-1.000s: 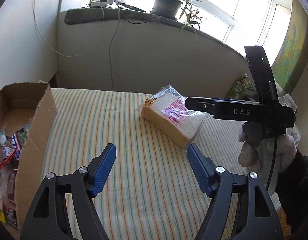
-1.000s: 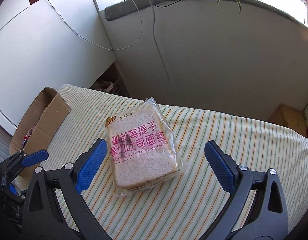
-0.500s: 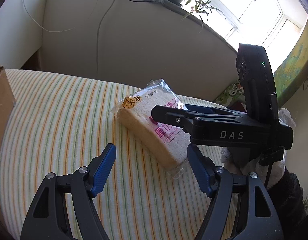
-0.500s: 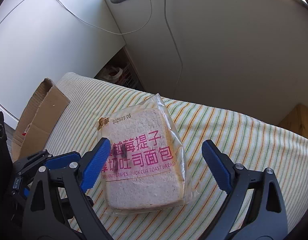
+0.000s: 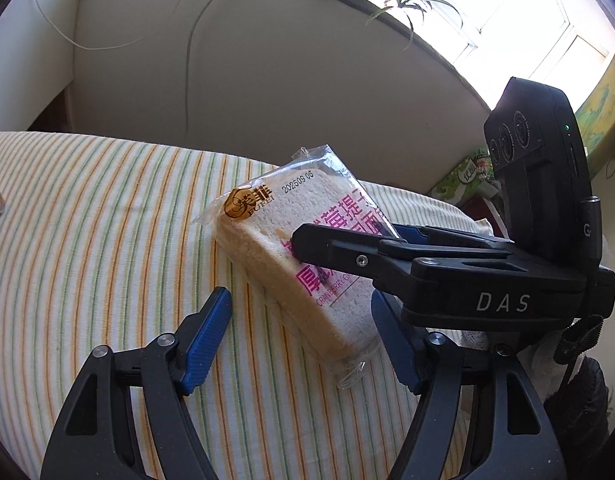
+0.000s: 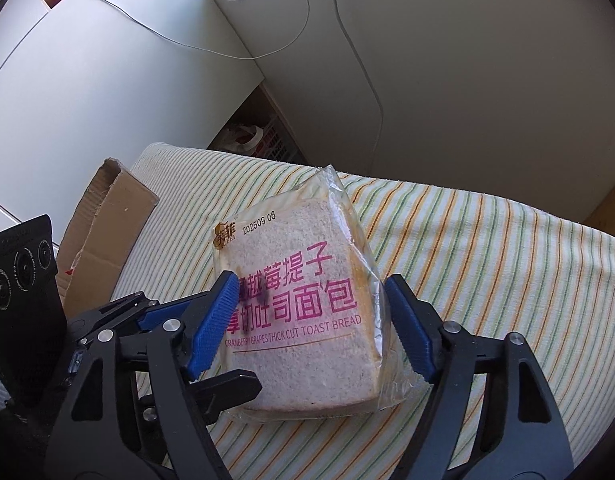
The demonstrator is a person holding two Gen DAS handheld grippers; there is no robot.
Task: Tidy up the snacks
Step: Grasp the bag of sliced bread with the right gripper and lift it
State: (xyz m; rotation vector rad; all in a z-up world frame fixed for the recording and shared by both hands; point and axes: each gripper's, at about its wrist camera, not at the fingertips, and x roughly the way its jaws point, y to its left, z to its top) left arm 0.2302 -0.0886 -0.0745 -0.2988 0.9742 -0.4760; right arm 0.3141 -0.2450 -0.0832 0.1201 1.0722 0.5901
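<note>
— Where is the bread bag (image 6: 297, 312) lying?
— Flat on the striped bed (image 6: 487, 240), box (image 6: 103, 236) off to the left.
— Is it held?
— It sits between the right tongs (image 6: 307, 324), just closing (pads not quite pressing). Left tongs (image 5: 301, 338) are spread beside it.

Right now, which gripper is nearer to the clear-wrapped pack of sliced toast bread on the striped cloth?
Right. The right gripper straddles the bread pack, its jaws just closing on the sides. The left gripper sits open beside the pack's near corner, not around it.
</note>
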